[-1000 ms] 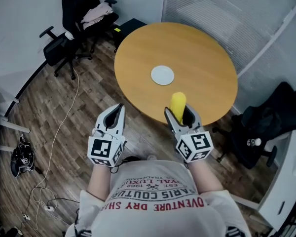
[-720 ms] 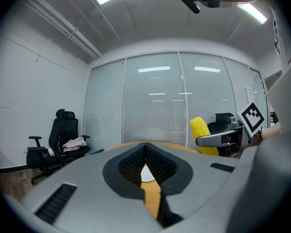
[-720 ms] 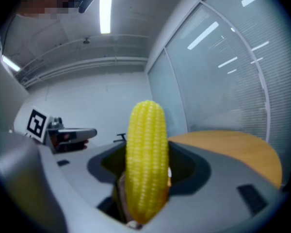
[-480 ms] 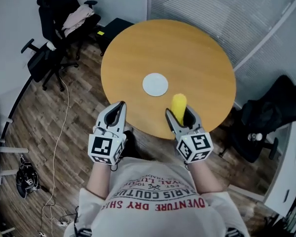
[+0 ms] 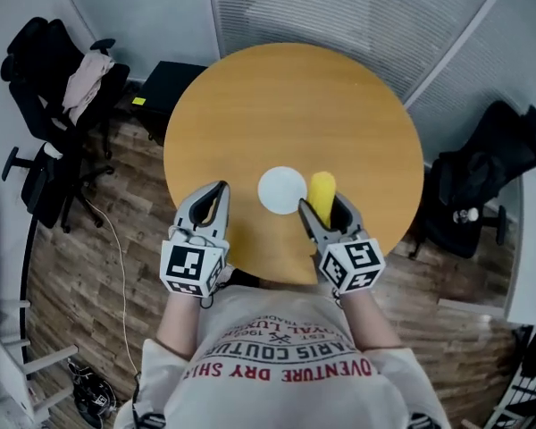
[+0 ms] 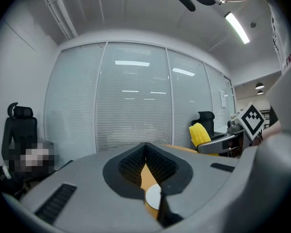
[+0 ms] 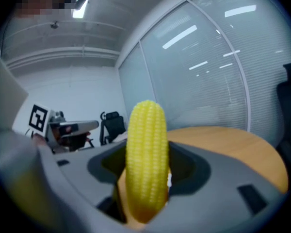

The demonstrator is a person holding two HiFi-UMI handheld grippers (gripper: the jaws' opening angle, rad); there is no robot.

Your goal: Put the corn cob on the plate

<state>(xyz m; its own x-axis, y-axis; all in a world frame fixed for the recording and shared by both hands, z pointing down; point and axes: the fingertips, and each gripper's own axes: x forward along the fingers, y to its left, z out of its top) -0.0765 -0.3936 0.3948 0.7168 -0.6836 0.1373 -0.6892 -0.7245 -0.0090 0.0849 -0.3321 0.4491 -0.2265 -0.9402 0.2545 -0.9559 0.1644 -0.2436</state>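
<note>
A yellow corn cob (image 5: 322, 192) stands upright in my right gripper (image 5: 322, 206), which is shut on it. In the right gripper view the corn cob (image 7: 146, 164) fills the space between the jaws. It hangs over the round wooden table (image 5: 339, 105), just right of the small white plate (image 5: 281, 189). My left gripper (image 5: 216, 195) is shut and holds nothing, over the table's near left edge. In the left gripper view a sliver of the plate (image 6: 153, 196) shows below the left gripper (image 6: 145, 147), and the corn cob (image 6: 199, 134) shows at the right.
Black office chairs (image 5: 58, 105) with clothing draped on them stand at the left. Another dark chair (image 5: 491, 164) stands at the right. A black box (image 5: 171, 89) sits on the wood floor behind the table. A wall with blinds (image 5: 339, 7) runs behind.
The table and plate have come closer and now lie under both grippers. The corn, still held, now hangs over the table next to the plate. Both grips are unchanged.
</note>
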